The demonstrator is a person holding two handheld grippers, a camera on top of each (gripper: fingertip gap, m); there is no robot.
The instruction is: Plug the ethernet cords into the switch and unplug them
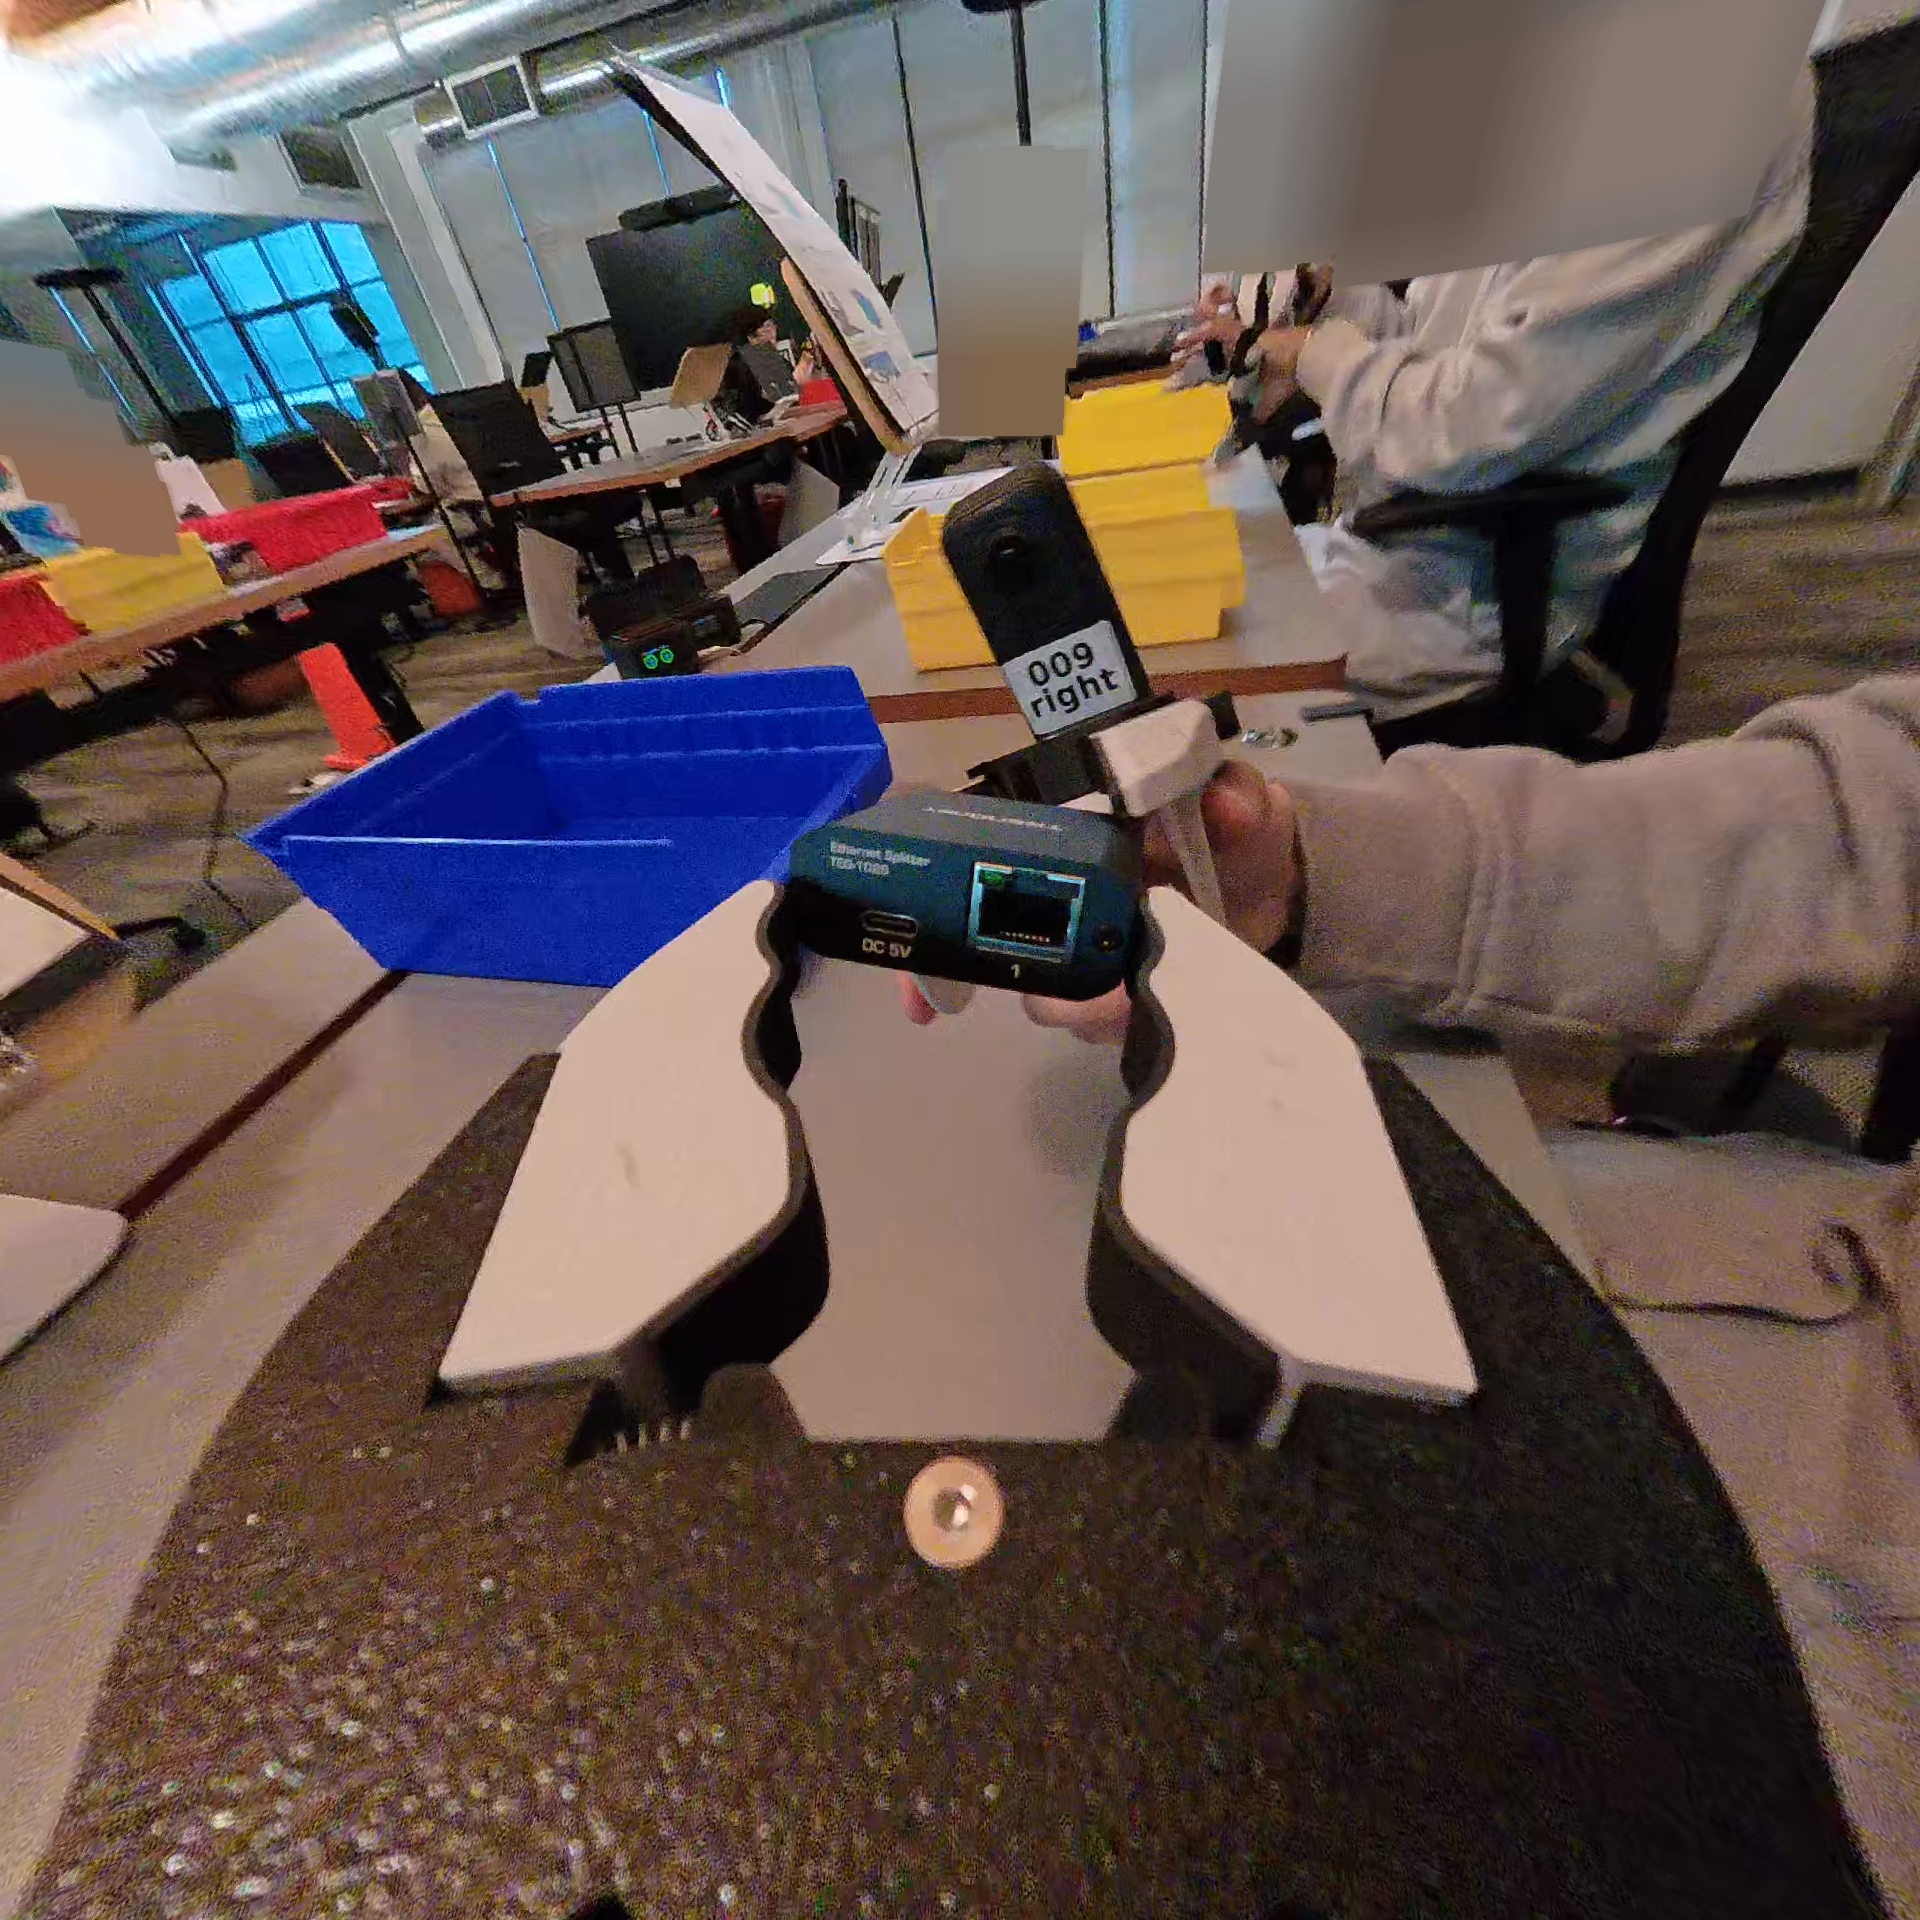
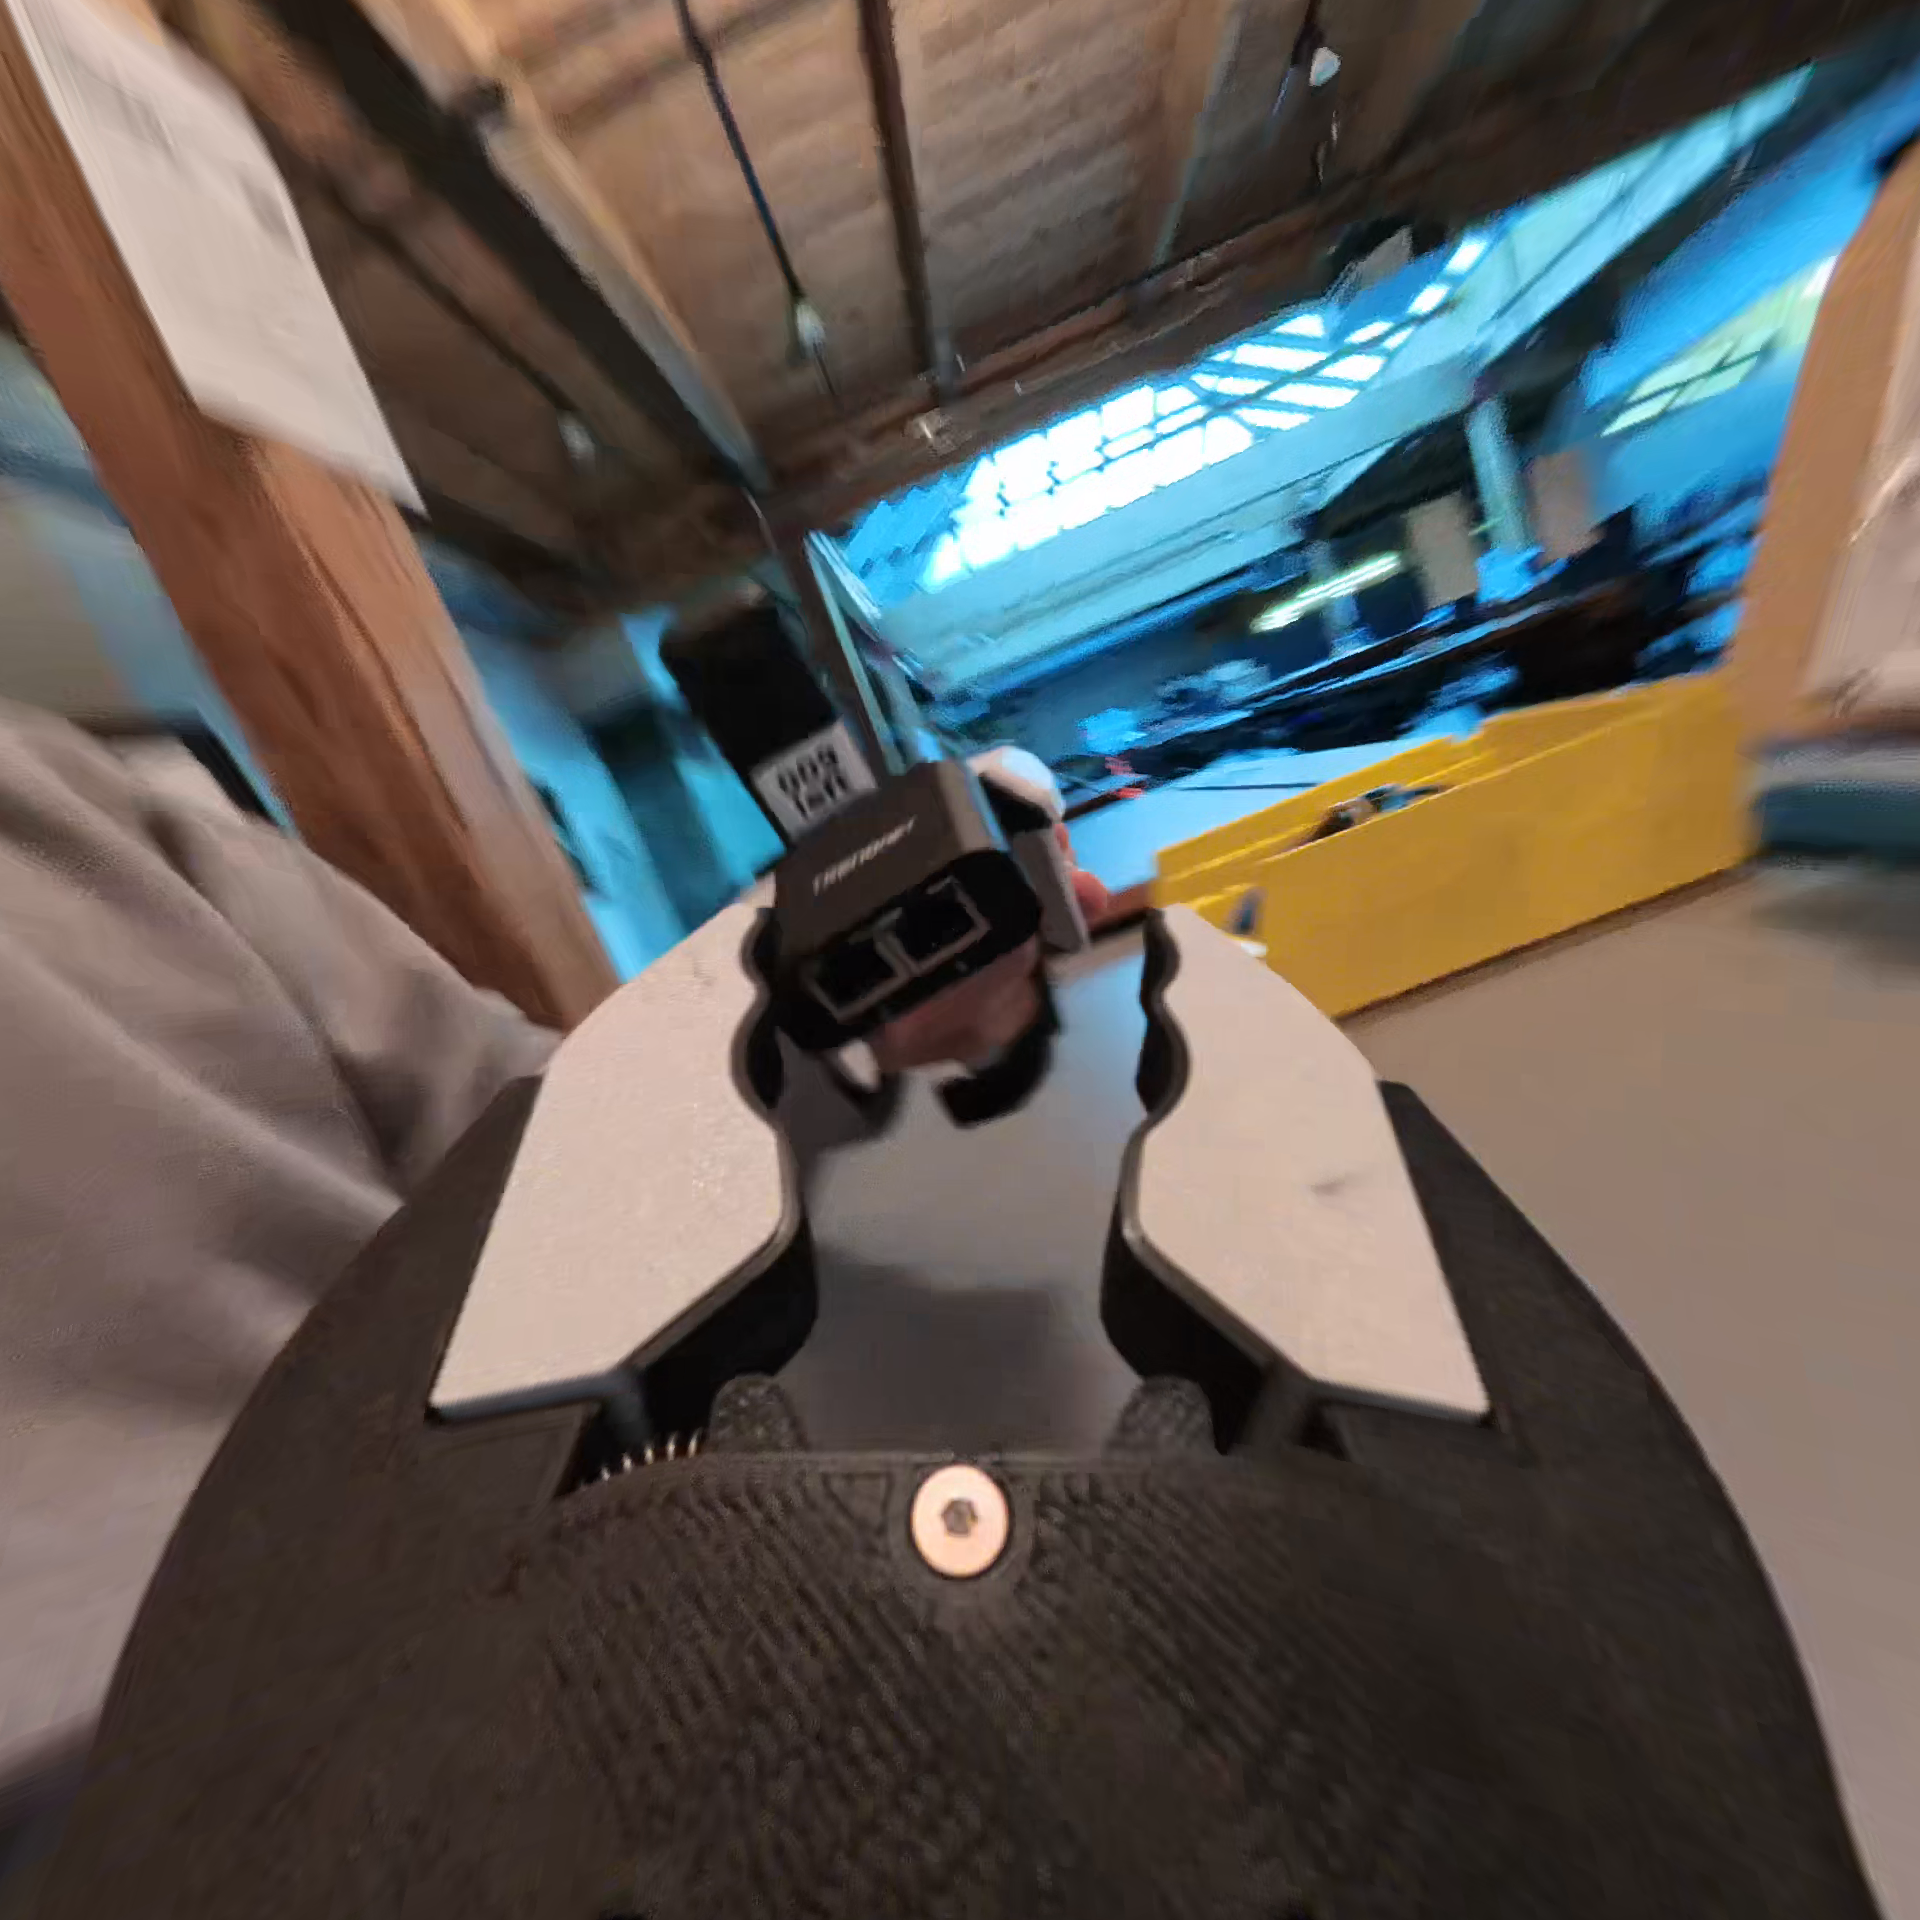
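The small dark teal plastic box of the switch (image 1: 961,894) was clamped between the tips of the left gripper (image 1: 961,925), held above the grey tabletop (image 1: 312,1091), its single port facing the camera. The right gripper (image 2: 951,966) stood apart, jaws wide; the switch (image 2: 904,914) touched only one finger, two-port end showing. A blue plastic bin (image 1: 561,821) sat just beside.

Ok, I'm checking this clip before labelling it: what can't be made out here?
Cords: in neither view; where they lie is out of frame.
Right wrist view: motion blur hides whether the right tool touches the switch.
Left wrist view: the switch hides the right tool's tips.
Yellow bin contents: blurred, right wrist view.
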